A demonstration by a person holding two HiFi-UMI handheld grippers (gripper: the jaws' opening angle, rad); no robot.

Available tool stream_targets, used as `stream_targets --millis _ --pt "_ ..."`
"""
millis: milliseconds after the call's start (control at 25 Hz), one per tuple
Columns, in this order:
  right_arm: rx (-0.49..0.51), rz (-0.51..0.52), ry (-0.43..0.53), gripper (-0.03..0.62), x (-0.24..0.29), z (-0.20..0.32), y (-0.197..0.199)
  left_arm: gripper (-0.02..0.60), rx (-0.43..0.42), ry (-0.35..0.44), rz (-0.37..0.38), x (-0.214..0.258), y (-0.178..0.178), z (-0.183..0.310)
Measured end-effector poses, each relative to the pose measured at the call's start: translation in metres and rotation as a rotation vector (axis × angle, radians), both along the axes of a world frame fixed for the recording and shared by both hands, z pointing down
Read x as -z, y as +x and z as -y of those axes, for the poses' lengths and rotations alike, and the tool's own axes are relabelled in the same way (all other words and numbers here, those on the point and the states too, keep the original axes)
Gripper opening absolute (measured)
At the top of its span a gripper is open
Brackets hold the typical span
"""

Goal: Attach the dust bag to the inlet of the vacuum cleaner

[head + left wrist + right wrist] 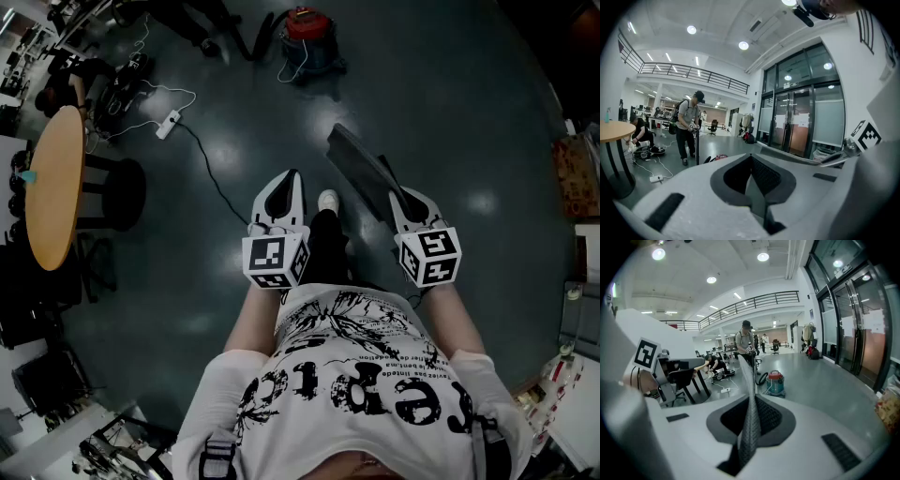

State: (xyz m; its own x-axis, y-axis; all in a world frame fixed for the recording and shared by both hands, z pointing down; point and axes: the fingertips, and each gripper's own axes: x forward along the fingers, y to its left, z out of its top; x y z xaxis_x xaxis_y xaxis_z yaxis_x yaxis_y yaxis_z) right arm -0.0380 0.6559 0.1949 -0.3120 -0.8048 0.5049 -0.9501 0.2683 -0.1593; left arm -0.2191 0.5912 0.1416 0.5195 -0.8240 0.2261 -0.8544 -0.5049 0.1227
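The vacuum cleaner (306,39), a red and blue canister with a dark hose, stands on the grey floor well ahead of me; in the right gripper view the vacuum cleaner (776,382) shows beyond the jaws. My right gripper (397,199) is shut on the dust bag (361,165), a flat dark grey sheet that sticks out forward and to the left. Seen edge-on, the dust bag (750,420) is pinched in the right gripper (753,401). My left gripper (290,180) is held at waist height, shut, and the left gripper (752,158) has nothing between its pads.
A round wooden table (51,187) stands at the left with a stool beside it. A white power strip (169,124) and its cables lie on the floor ahead left. A standing person (688,127) and a crouching person (639,133) are farther off. Glass doors (801,122) lie to the right.
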Motion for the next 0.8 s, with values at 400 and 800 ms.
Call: stream_targets --millis 400,800 --pt "-0.019 -0.012 -0.061 0.025 -0.006 0.189 -0.005 0.003 -0.038 -0.029 -0.043 -0.007 0.015 0.207" --pt "0.001 -0.048 -0.028 0.025 0.005 0.348 0.014 0.003 -0.026 -0.042 -0.011 -0.01 0.028 0.359"
